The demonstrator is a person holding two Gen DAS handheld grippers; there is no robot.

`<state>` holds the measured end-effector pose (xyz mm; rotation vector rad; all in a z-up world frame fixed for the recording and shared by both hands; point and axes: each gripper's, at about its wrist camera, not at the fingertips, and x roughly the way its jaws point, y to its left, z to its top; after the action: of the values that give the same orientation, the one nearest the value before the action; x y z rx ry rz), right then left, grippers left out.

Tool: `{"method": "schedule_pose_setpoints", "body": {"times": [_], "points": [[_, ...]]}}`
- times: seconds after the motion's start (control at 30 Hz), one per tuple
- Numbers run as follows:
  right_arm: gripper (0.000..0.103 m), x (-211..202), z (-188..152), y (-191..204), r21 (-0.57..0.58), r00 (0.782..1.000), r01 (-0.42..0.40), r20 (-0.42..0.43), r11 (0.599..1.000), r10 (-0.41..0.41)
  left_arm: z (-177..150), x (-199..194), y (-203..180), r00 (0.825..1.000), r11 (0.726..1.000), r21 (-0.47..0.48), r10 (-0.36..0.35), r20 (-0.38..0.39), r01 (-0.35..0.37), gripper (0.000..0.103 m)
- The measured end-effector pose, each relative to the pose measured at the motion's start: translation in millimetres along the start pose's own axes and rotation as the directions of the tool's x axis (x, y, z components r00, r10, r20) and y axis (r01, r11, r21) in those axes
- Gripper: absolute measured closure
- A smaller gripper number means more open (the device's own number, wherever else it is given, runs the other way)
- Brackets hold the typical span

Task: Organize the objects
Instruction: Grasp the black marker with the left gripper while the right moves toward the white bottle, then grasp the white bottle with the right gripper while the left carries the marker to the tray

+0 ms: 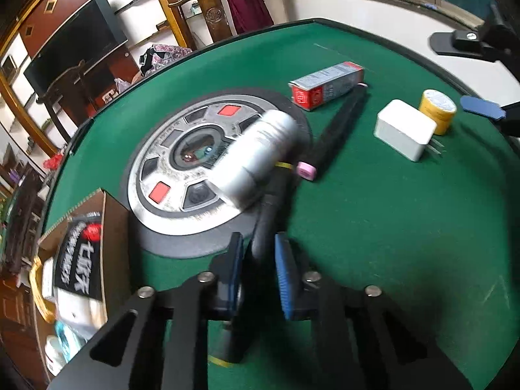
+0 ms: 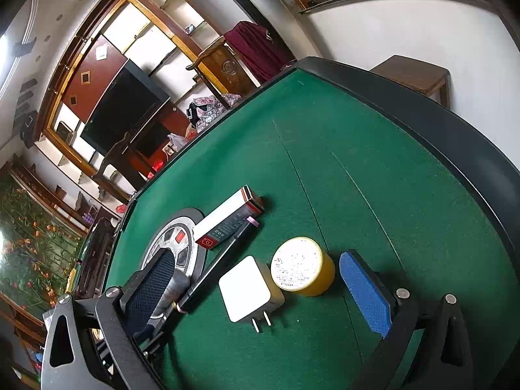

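Observation:
My left gripper [image 1: 258, 266] is shut on the black handle of a silver-headed hammer-like tool [image 1: 256, 156], held blurred above the green table [image 1: 373, 227]. A black pen with a pink cap [image 1: 334, 130] lies beside it. A red and grey box [image 1: 328, 84], a white plug charger [image 1: 404, 130] and a yellow round tin [image 1: 437, 110] lie beyond. My right gripper [image 2: 269, 292] is open wide, its fingers on either side of the charger [image 2: 248, 287] and the tin [image 2: 302, 266], above the felt.
A round grey and white centre panel [image 1: 169, 175] is set in the table. A cardboard box [image 1: 81, 260] with packets stands at the left edge. The black table rim [image 2: 438, 123] curves behind. A wooden chair and a TV stand beyond.

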<state>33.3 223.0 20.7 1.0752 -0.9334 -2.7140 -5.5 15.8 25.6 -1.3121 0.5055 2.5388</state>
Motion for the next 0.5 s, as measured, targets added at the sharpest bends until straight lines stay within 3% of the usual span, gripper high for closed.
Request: {"method": "schedule_pose_setpoints", "body": {"times": [0.23,0.5], "points": [[0.000,-1.6,0.0,2.4,-0.003,1.000,-0.009,0.005,1.000,0.009,-17.9,-18.6,-6.9,0.997,0.990,-0.119,-0.078,0.012,0.079,0.089],[0.000,-9.6,1.1,-0.8,0.004,0.999,-0.009,0.038,1.000,0.009,-23.2,-80.1,2.5,0.981,0.976,-0.180,-0.094,0.169,0.125,0.089]]}}
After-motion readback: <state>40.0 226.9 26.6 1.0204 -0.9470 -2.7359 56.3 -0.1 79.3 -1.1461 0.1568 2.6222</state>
